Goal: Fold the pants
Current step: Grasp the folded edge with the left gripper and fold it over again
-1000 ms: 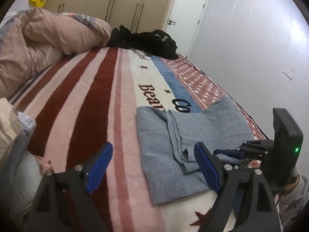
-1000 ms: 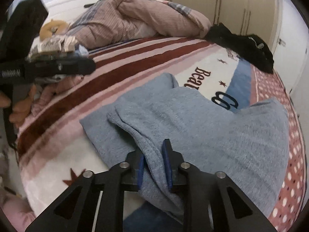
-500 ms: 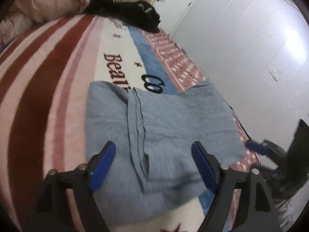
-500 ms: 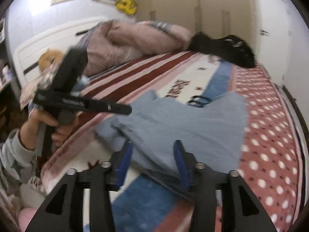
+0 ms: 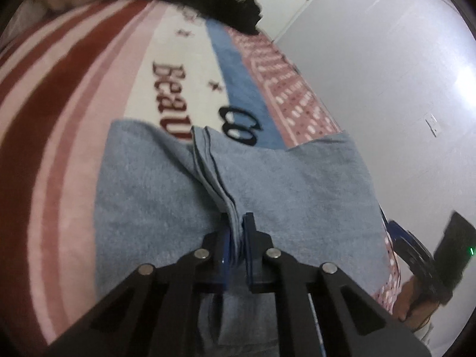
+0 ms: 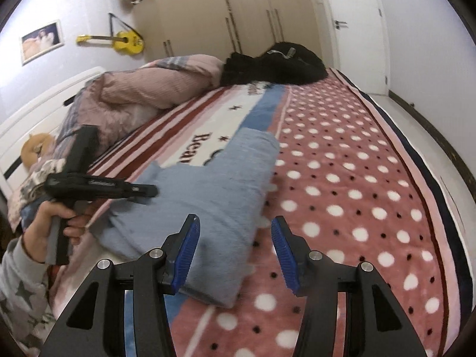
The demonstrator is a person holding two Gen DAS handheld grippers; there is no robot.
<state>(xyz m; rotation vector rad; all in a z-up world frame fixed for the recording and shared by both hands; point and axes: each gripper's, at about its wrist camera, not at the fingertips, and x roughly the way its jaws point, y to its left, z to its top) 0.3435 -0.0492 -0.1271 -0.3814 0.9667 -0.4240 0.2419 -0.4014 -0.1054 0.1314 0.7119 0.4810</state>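
Since earlier: left gripper (image 5: 236, 239) clenched on pants (image 5: 297, 190) edge; right gripper (image 6: 235, 253) released, spread. Lift layers together, evenly.

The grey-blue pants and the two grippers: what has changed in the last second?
The left gripper, open a second ago, has moved forward and shut on the layered edge of the grey-blue pants. The right gripper, which pinched the pants then, has let go, opened and drawn back. The black clothes and the pink duvet stayed where they were.
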